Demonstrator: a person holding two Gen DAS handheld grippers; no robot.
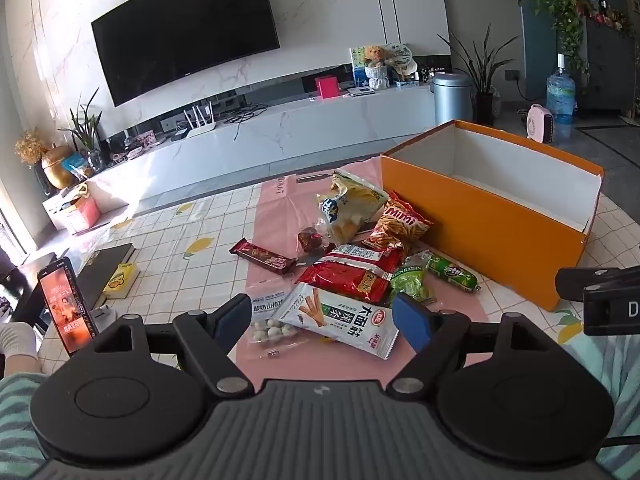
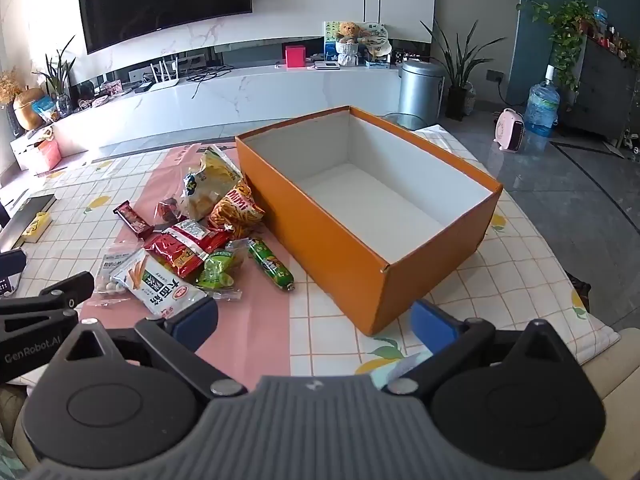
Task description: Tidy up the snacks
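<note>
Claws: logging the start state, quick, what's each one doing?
Left claw: open, holding nothing.
Right claw: open, holding nothing.

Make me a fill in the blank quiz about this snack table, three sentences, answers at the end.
1. The open orange cardboard box holds ____ snacks.
2. The green sausage-shaped snack pack lies on the ____ plastic sheet.
3. Both the left hand-held gripper and the right hand-held gripper have their jaws ____.

Missing words: no; pink; open
</note>
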